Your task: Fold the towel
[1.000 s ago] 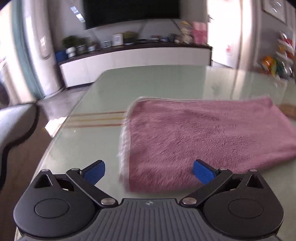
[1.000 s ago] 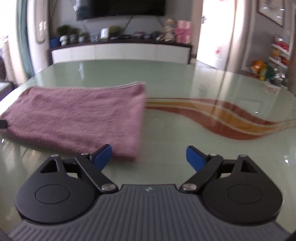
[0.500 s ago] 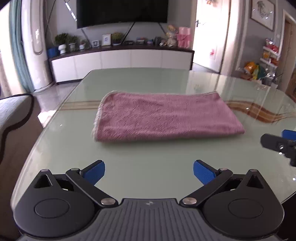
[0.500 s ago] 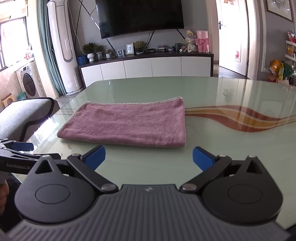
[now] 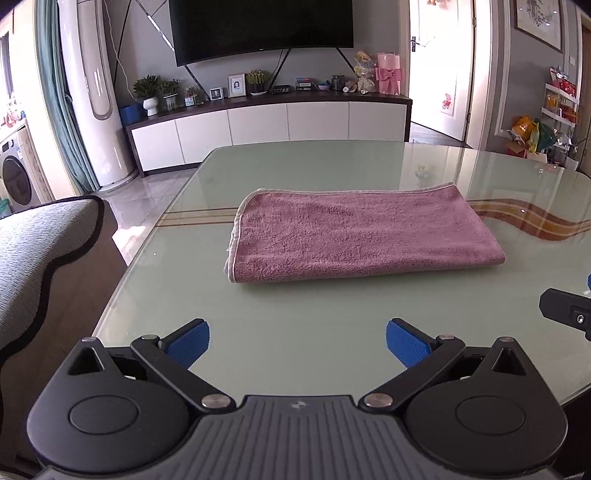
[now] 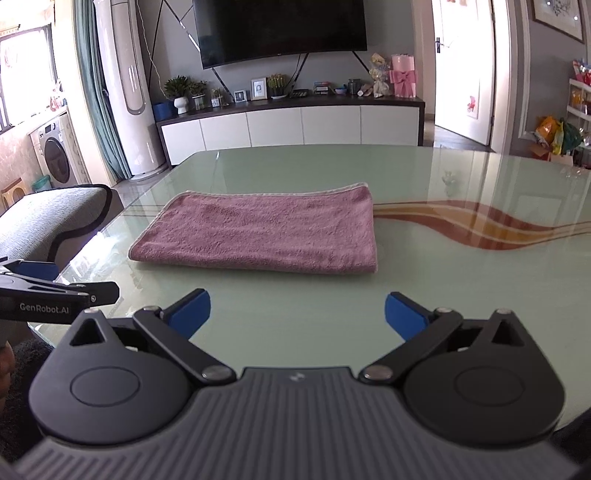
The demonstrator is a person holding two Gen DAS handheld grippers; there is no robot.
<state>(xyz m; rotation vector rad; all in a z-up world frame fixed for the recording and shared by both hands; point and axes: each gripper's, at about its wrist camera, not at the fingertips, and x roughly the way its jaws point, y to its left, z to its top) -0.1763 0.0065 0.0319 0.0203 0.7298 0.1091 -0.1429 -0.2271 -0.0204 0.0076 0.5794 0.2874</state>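
I see the folded towel (image 5: pixel 364 232) lying free; left gripper (image 5: pixel 297 341) and right gripper (image 6: pixel 297 314) both released, empty; right gripper cut off at left view's edge

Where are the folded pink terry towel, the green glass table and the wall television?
Folded pink terry towel (image 5: pixel 362 236), left wrist view, top middle.
Green glass table (image 5: pixel 295 166), left wrist view, bare far surface.
Wall television (image 6: pixel 280 29), right wrist view, screen.

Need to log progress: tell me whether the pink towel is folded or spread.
Folded: the towel lies flat on the glass table, doubled layers showing along its near edge.
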